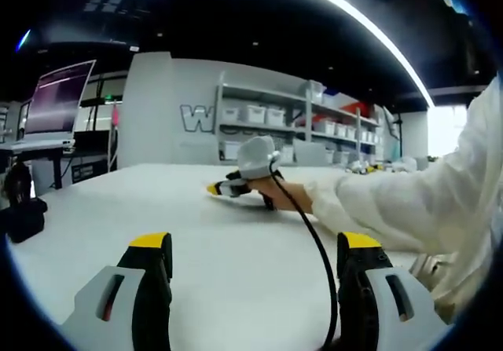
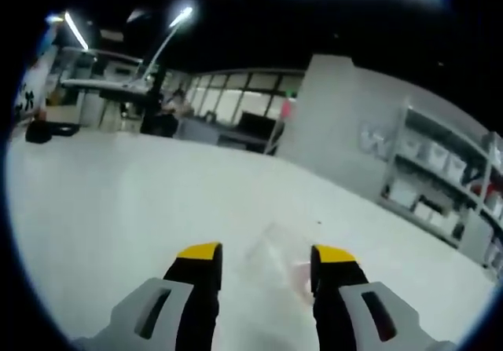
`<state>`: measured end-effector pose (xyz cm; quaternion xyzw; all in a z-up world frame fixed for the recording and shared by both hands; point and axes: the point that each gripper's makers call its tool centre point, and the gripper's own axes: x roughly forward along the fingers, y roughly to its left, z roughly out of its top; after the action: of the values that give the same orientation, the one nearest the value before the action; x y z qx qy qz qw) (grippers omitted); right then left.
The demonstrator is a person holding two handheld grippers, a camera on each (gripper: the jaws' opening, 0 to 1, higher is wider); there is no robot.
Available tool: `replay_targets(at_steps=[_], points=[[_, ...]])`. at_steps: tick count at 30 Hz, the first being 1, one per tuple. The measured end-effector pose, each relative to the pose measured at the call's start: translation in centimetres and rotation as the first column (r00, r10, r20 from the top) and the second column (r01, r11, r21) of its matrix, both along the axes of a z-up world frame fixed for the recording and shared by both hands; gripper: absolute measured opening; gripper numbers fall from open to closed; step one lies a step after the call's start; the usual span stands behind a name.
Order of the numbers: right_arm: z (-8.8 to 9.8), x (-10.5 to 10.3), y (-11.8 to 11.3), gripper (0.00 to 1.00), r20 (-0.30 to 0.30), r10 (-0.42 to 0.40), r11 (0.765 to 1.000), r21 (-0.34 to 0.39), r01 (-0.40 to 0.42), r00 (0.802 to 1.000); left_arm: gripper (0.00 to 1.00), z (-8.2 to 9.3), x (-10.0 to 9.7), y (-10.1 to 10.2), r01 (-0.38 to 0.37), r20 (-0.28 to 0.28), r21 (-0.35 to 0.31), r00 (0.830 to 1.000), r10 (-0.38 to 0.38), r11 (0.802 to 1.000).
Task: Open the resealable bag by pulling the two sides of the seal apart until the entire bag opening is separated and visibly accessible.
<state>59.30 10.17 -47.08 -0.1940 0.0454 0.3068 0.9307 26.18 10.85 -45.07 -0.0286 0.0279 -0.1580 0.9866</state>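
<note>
A clear resealable bag point(image 2: 277, 258) lies flat on the white table point(image 2: 118, 202), faint and blurred, just ahead of my right gripper point(image 2: 266, 254). Its yellow-tipped jaws stand open on either side of the bag's near end, apart from it. In the left gripper view my left gripper point(image 1: 254, 245) is open low over the table point(image 1: 118, 210) with nothing between its jaws. Farther off, a hand holds the right gripper point(image 1: 214, 188) close to the tabletop, pointing left. Its black cable point(image 1: 314, 245) runs back toward me.
A white sleeve point(image 1: 424, 202) comes in from the right. A black object point(image 1: 20, 210) stands at the table's left edge, with a monitor point(image 1: 59, 100) behind it. Shelves with white bins point(image 1: 275, 115) line the back wall. Desks point(image 2: 118, 92) stand beyond the table.
</note>
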Motion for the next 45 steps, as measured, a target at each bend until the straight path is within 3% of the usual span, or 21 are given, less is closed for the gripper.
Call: replay_targets(at_steps=[19, 30, 35, 45], points=[[-1.2, 1.7, 0.8, 0.44, -0.032, -0.009, 0.999, -0.043, 0.007, 0.999, 0.85, -0.3, 0.1, 0.5, -0.007, 0.000, -0.023, 1.000, 0.007, 1.000], [-1.3, 2.3, 1.0, 0.43, -0.044, 0.003, 1.000, 0.015, -0.002, 0.999, 0.85, -0.5, 0.2, 0.6, -0.006, -0.001, -0.026, 1.000, 0.006, 1.000], [-1.5, 2.2, 1.4, 0.34, -0.057, 0.011, 1.000, 0.022, -0.009, 0.998, 0.85, -0.5, 0.2, 0.7, -0.006, 0.001, -0.028, 1.000, 0.006, 1.000], [-2.0, 2.5, 1.1, 0.30, -0.135, -0.020, 0.996, 0.080, 0.031, 0.991, 0.84, -0.4, 0.2, 0.8, -0.008, 0.003, -0.030, 1.000, 0.008, 1.000]])
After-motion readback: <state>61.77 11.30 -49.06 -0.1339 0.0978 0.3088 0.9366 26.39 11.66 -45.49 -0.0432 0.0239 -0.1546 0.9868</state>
